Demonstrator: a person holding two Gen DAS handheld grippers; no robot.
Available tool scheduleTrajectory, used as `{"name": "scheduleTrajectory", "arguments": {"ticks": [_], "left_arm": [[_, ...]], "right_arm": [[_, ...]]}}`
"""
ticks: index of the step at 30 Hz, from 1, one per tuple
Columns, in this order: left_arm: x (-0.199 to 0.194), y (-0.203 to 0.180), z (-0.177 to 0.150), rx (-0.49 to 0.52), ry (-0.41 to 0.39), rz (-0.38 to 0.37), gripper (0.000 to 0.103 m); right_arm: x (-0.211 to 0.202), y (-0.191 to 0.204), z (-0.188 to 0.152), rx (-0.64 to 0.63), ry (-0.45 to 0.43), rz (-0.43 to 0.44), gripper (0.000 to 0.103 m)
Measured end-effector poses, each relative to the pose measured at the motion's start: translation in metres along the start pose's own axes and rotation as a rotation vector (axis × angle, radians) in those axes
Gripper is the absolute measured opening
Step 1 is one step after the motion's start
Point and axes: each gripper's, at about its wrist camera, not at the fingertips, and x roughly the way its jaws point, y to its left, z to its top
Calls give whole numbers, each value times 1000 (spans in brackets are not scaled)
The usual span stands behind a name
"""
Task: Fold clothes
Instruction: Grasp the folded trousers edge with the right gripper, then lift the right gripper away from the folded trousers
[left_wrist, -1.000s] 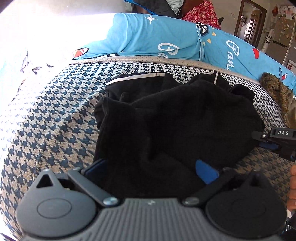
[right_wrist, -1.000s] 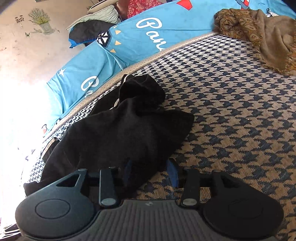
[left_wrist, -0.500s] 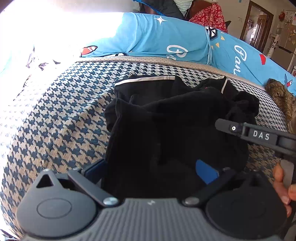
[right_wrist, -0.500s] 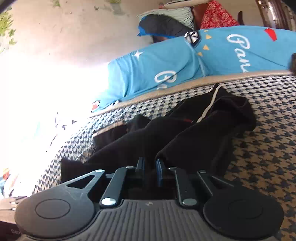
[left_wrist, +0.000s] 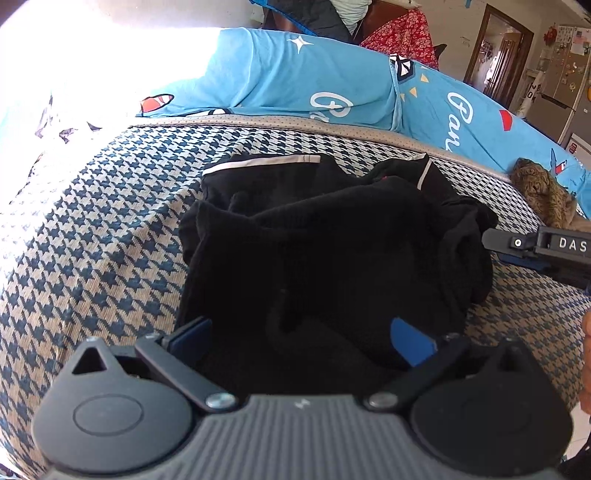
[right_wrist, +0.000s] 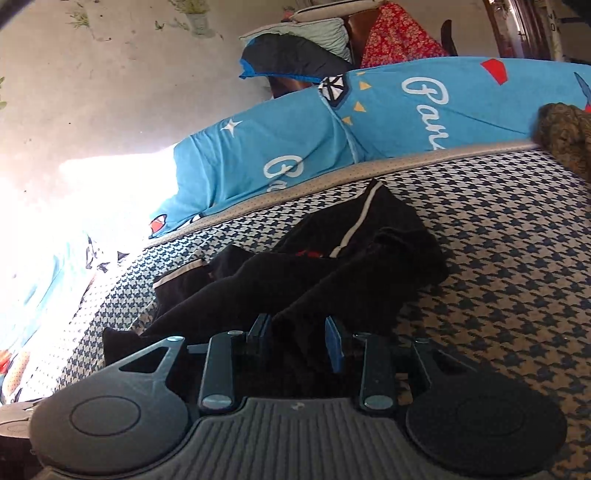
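Note:
A black garment (left_wrist: 332, 251) with a thin white stripe lies bunched and partly doubled over on the houndstooth blanket (left_wrist: 92, 229). My left gripper (left_wrist: 301, 338) is open wide at the garment's near edge, with black cloth lying between its blue pads. In the right wrist view, the same garment (right_wrist: 332, 266) stretches away to the left, and my right gripper (right_wrist: 298, 338) is open a little with a fold of cloth loose in the gap. In the left wrist view, the right gripper (left_wrist: 517, 251) sits at the garment's right side.
Blue printed bedding (left_wrist: 295, 85) runs along the far edge of the blanket. A brown patterned cloth (left_wrist: 543, 192) is heaped at the far right. A person's fingers (left_wrist: 585, 369) show at the right edge. Bare houndstooth blanket (right_wrist: 517, 258) lies right of the garment.
Half a second ago the right gripper was shut on the garment's edge; its fingers have now parted and it has drawn back to the right. The left gripper has stayed open.

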Motion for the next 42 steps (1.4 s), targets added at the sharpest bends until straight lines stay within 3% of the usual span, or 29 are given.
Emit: {"name": "scheduleTrajectory", "arguments": {"ticks": [6, 11, 15, 23, 24, 25, 27, 28, 34, 39, 42], "left_arm": [[3, -9, -2, 21, 7, -19, 103], [7, -14, -2, 34, 17, -24, 103], [9, -16, -2, 34, 23, -30, 103], [14, -25, -5, 60, 35, -41, 103], [15, -26, -6, 61, 37, -39, 103], [16, -25, -6, 61, 39, -35, 103], [18, -24, -6, 58, 43, -23, 103], [19, -22, -6, 56, 44, -17, 103], [20, -12, -8, 41, 45, 27, 103], [16, 2, -10, 11, 37, 74, 103], [13, 11, -11, -27, 32, 89, 103]], "right_arm": [[3, -36, 21, -12, 66, -39, 31], [28, -68, 20, 156, 193, 67, 32], [37, -80, 13, 310, 251, 129, 41], [46, -75, 5, 336, 274, 161, 43], [47, -74, 4, 333, 269, 167, 40], [48, -72, 4, 330, 264, 173, 29], [44, -67, 7, 305, 225, 177, 10], [42, -65, 8, 292, 206, 179, 8], [-2, -71, 28, 313, -17, 220, 6], [-55, -94, 40, 376, -211, 175, 5], [-71, -106, 40, 393, -249, 74, 5]]}}
